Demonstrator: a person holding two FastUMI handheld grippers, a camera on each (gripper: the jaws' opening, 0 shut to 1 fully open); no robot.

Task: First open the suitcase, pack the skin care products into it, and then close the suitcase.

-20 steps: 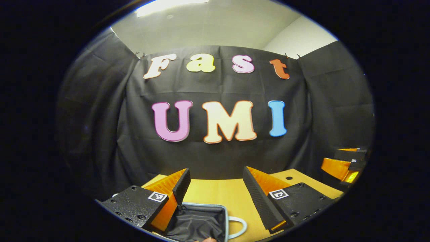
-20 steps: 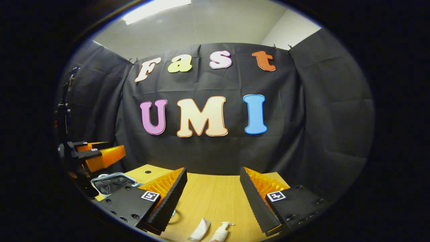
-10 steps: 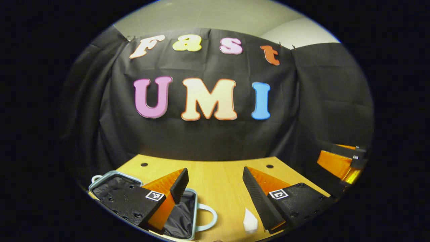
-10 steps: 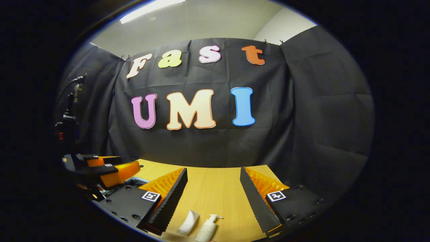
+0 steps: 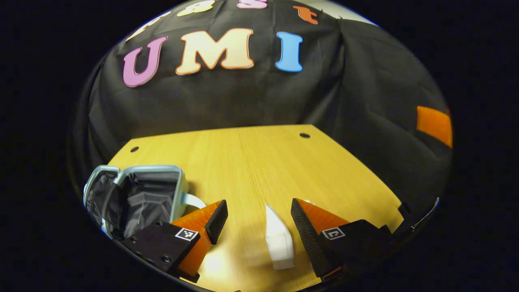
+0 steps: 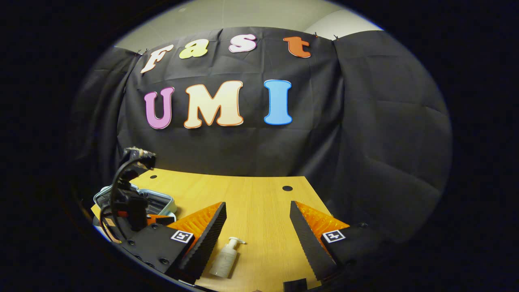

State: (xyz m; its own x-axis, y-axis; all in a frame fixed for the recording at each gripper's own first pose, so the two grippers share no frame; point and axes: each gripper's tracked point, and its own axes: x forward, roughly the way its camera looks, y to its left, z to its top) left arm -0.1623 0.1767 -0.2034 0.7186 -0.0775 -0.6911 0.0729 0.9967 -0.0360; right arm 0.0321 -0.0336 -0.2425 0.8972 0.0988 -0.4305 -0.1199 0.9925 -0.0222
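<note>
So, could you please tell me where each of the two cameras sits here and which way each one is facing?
Left gripper view: rides on the left gripper, tilted down at the table; its open fingers frame a white tube, with the open suitcase to the left.
Right gripper view: rides on the right gripper, facing the booth wall across the table; its open fingers frame a pump bottle.
Shared: the table, the suitcase and the wall; the right gripper view also shows the left gripper.
</note>
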